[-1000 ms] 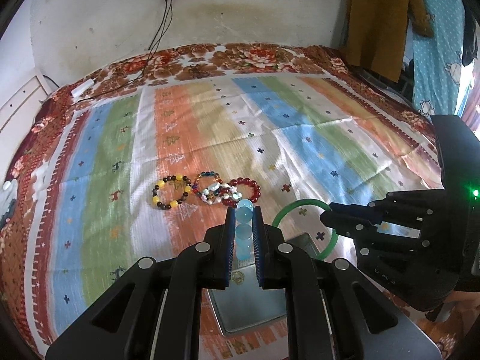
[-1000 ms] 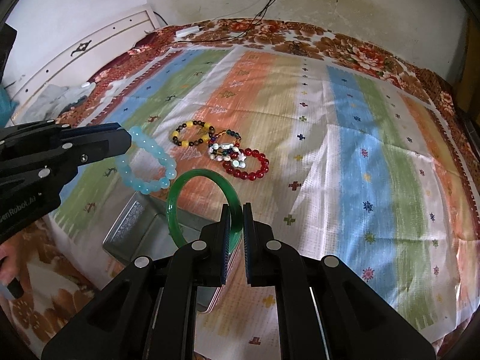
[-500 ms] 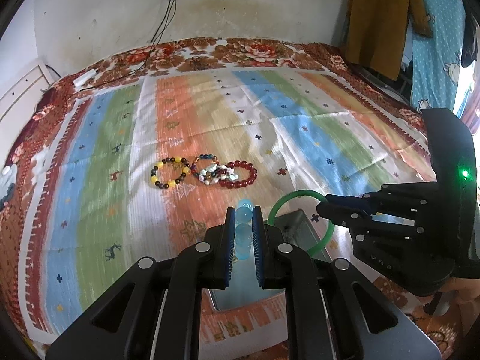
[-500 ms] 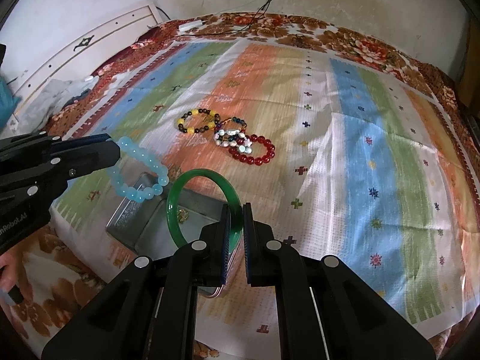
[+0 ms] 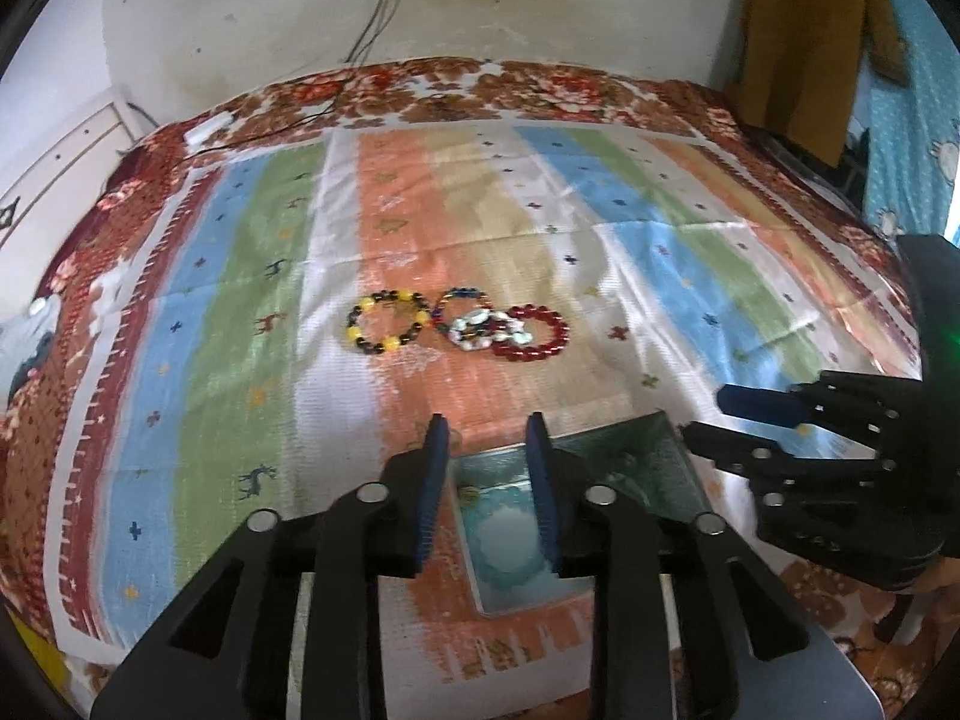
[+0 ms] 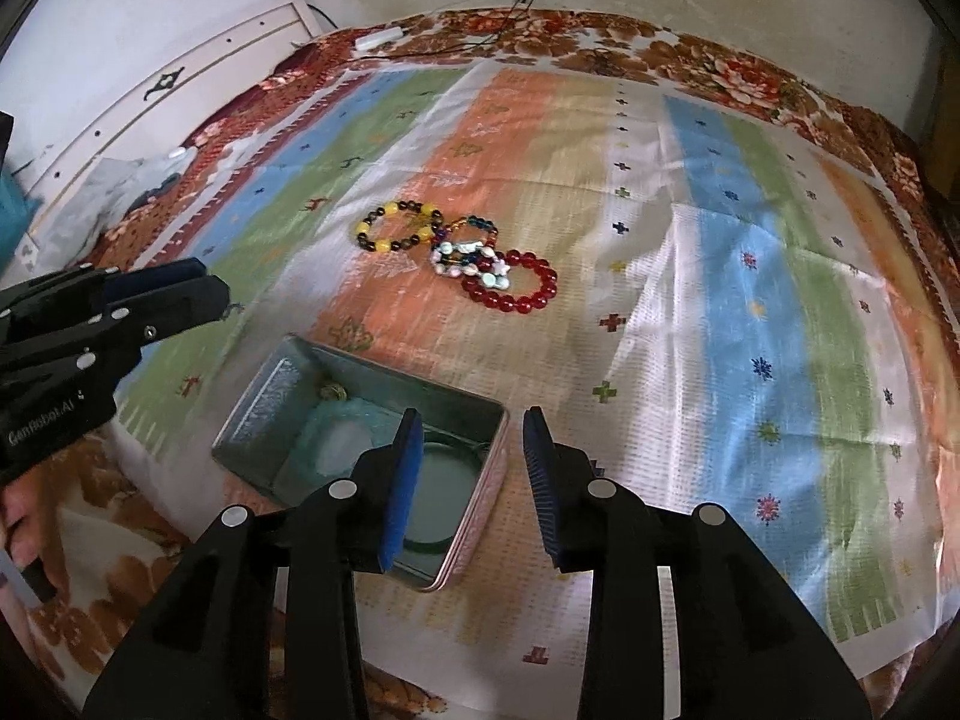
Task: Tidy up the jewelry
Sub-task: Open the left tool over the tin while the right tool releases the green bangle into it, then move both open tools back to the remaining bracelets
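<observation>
Tools both wide open, holding nothing: L tool [image 5: 487, 429] & R tool [image 6: 471, 423] hover over the tin [image 6: 486, 483], which sits on the striped bedspread [image 6: 690, 312] near its front edge. Inside the tin: pale blue bead bracelet [image 6: 312, 438] on the L side, green bangle [image 6: 429, 542] on the R side, both blurred; small gold item [image 6: 332, 391] at the far wall. On the spread beyond the tin, 3 bracelets in a row, touching: yellow/black [image 5: 389, 323], mixed white/blue [image 5: 474, 327], red [image 5: 531, 333].
</observation>
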Action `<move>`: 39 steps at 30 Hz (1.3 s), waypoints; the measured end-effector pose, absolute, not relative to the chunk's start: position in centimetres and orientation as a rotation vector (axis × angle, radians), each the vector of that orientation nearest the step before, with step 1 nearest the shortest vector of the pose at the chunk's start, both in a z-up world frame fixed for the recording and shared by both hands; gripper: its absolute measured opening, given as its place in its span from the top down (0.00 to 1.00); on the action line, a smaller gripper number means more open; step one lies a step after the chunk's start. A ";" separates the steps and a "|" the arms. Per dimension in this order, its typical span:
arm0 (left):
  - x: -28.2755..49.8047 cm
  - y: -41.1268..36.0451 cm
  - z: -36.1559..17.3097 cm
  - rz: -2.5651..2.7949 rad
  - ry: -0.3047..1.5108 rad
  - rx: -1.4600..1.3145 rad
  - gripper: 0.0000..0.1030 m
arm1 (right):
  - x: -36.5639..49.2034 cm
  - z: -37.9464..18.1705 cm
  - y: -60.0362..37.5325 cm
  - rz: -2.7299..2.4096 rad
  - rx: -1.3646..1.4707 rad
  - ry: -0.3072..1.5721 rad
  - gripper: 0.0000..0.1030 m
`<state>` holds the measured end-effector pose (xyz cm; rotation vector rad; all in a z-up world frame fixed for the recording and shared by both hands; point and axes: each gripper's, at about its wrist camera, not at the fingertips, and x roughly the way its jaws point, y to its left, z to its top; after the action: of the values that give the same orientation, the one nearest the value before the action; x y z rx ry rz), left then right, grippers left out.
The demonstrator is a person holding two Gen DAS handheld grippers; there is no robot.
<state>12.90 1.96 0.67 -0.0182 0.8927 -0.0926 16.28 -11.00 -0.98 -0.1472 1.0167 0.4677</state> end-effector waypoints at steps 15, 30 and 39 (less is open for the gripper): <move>15.9 4.8 0.1 0.078 0.861 0.043 0.44 | 18.4 -0.9 -11.5 0.404 -0.131 0.964 0.48; 19.1 6.0 -0.7 0.098 0.875 0.004 0.34 | 22.0 -1.5 -12.0 0.382 -0.051 0.971 0.43; 21.1 6.2 -1.0 0.122 0.869 0.026 0.29 | 23.9 -1.9 -11.9 0.341 -0.057 0.961 0.43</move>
<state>21.14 6.16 -1.03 0.0262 0.8686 0.1222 23.95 -11.86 -1.94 -0.0569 0.9606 0.3411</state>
